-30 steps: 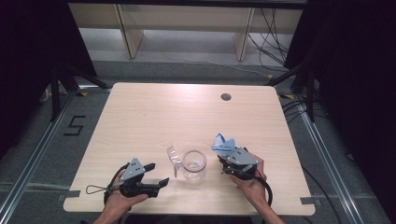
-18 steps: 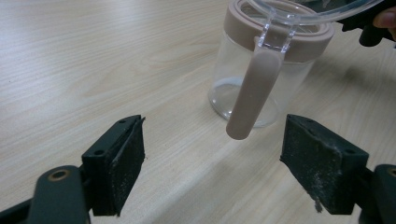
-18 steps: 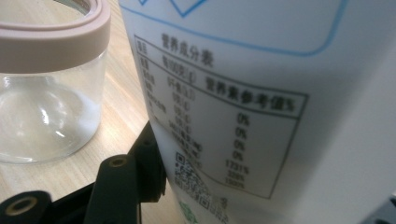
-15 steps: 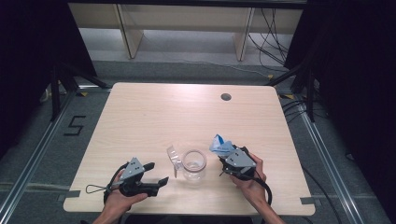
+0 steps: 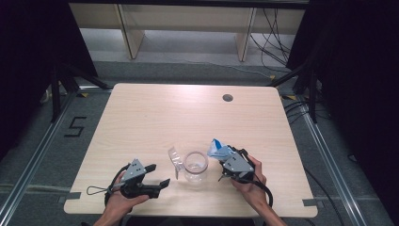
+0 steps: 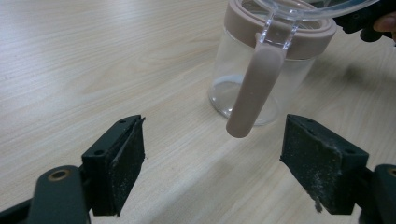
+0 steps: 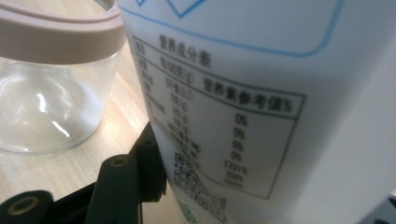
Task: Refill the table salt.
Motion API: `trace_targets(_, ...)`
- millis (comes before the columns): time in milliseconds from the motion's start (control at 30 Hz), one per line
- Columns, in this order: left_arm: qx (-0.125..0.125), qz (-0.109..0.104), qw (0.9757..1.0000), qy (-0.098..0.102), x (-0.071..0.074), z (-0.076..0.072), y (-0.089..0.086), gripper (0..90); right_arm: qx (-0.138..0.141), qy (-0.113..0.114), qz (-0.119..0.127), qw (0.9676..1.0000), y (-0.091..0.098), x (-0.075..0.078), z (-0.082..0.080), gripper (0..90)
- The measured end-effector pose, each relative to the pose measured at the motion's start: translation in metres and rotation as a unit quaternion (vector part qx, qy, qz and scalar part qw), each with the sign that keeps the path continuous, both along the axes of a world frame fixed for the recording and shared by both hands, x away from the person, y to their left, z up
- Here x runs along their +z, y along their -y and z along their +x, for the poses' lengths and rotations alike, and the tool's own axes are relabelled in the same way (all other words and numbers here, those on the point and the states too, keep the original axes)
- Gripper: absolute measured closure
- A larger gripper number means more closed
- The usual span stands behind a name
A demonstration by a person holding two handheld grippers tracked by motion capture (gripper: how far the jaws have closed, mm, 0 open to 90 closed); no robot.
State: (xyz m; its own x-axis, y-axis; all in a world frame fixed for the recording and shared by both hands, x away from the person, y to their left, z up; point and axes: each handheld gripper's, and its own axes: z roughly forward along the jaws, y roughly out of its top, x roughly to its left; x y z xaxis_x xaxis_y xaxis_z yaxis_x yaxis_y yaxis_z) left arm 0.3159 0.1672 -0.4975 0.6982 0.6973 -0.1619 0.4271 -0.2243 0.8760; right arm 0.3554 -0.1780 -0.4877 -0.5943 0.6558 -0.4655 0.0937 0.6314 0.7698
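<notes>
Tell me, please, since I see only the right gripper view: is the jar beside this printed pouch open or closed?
Observer: Open. In the left gripper view the jar has its clear lid flipped up, with a beige latch strap hanging down its side.
Operator: Thank you. Is the left tool touching the jar?
Observer: No. In the high view the left tool lies on the table, jaws wide apart and short of the jar.
Operator: And where does my pouch sit against the jar?
Observer: In the high view the blue and white pouch, gripped by the right tool, sits just right of the jar's rim, not over its mouth.
</notes>
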Motion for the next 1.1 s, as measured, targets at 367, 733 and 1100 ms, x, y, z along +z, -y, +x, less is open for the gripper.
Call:
trace_targets(367,0.0,0.003,1.0,0.0,0.0,0.0,0.0,20.8,-0.003,0.031,-0.043,0.9986,-0.002,0.002,-0.001,46.9)
trace_targets(733,0.001,-0.002,1.0,0.0,0.0,0.0,0.001,20.7,-0.002,0.056,-0.083,0.9949,-0.007,0.001,0.002,46.9)
trace_targets(1100,-0.003,0.002,1.0,0.0,-0.001,0.0,0.002,20.7,0.01,0.067,-0.115,0.9911,-0.01,-0.001,0.002,47.4)
